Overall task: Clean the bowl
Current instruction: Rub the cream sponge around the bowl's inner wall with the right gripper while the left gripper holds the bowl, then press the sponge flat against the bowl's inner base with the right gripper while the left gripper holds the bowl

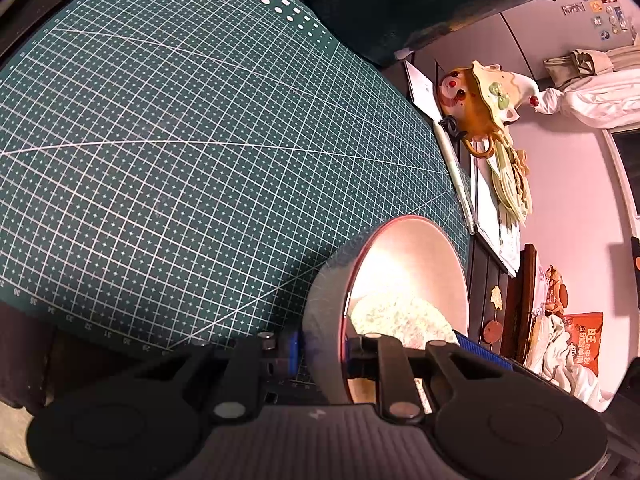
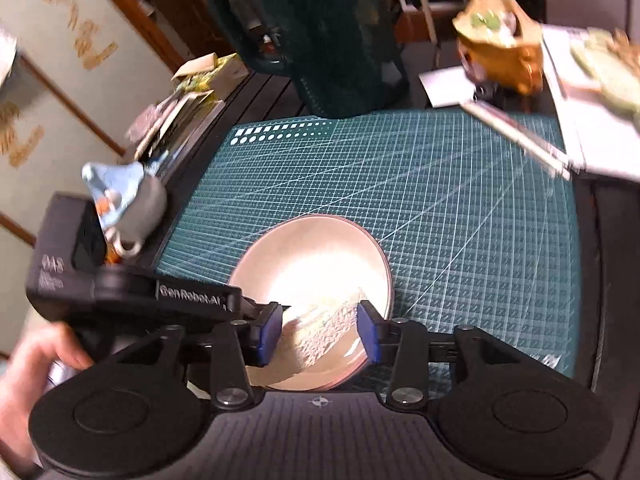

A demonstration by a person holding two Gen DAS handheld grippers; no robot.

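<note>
Glossy glazed bowl (image 2: 316, 276) on matt, grid-printed cutting mat (image 2: 460, 200)

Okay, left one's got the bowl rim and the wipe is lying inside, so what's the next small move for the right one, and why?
Probably lower the right hand-held gripper a little and close on the wipe. Its jaws stand open just above that crumpled white wipe in the bowl, not pressing it, while the left hand-held gripper pinches the rim and steadies the bowl on the mat.

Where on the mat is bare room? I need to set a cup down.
The cutting mat is bare from the bowl out to the dark green bin and the ruler. The table edges beyond are cluttered.
</note>
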